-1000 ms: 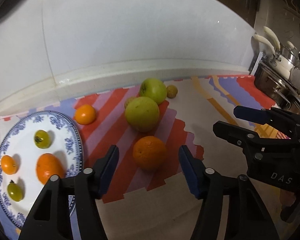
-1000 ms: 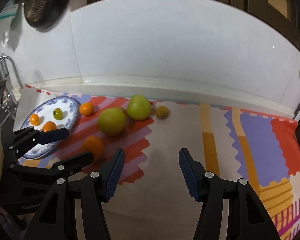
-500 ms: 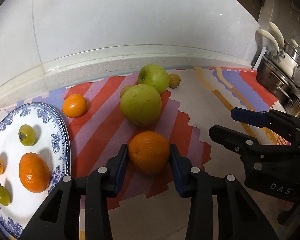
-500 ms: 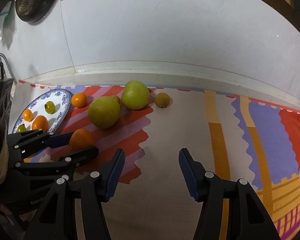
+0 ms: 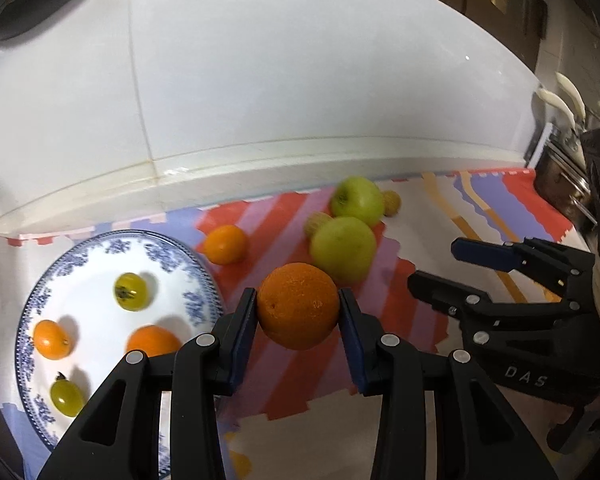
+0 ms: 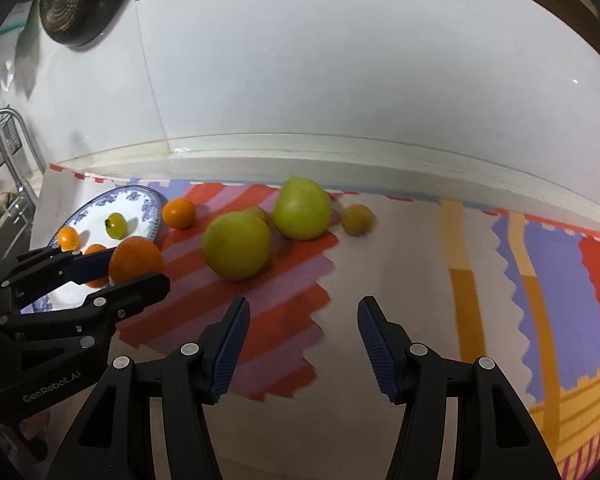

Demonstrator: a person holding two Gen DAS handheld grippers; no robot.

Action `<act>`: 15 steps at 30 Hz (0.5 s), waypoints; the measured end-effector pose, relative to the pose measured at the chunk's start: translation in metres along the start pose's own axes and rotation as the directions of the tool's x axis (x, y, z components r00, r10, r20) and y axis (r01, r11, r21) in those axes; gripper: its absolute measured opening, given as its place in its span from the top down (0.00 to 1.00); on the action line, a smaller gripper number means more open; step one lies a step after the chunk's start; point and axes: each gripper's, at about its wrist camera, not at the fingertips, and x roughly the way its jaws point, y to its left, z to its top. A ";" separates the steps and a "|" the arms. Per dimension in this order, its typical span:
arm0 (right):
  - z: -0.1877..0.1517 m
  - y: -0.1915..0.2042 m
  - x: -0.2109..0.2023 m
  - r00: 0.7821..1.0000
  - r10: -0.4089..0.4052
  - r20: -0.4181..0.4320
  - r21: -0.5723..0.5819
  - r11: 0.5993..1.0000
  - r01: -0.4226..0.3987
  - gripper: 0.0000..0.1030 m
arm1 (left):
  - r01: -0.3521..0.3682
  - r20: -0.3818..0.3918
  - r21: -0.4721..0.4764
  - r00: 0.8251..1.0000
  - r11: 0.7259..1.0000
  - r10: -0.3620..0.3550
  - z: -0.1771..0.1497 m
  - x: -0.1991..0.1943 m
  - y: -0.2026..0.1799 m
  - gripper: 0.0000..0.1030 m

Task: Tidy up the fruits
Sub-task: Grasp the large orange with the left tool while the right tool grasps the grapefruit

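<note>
My left gripper point(image 5: 299, 306) is shut on a large orange point(image 5: 298, 306), held a little above the striped mat; the same orange point(image 6: 135, 259) shows between the left gripper point(image 6: 134, 266) in the right wrist view. To its left lies a blue-patterned plate point(image 5: 40, 300) holding two small green fruits and two orange ones. On the mat behind sit a small orange point(image 5: 225, 243), two green apples point(image 5: 343, 249) point(image 5: 358, 201) and two small yellowish fruits. My right gripper point(image 6: 302, 320) is open with nothing between its fingers, over the mat in front of the apples point(image 6: 237, 246).
A white tiled wall with a raised ledge point(image 5: 260, 160) runs behind the mat. Metal pots with white handles point(image 5: 568, 152) stand at the far right. A wire rack point(image 6: 4, 152) stands at the left edge, and a dark round object point(image 6: 72, 4) hangs on the wall.
My left gripper closed on the large orange and lifted it off the mat, shifting toward the plate. The right gripper stayed open and drifted left, closer to the green apples.
</note>
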 end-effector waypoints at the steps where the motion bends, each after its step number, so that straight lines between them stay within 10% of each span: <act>1: 0.002 0.002 0.001 1.000 0.006 0.000 -0.004 1.000 -0.006 0.45 | -0.007 0.004 -0.008 1.000 1.000 0.008 0.002 -0.001 0.004 0.61; 15: 0.027 0.029 0.054 0.997 0.045 -0.069 -0.103 0.993 -0.052 0.36 | -0.068 0.010 -0.063 0.998 0.996 0.068 0.005 -0.004 0.038 0.61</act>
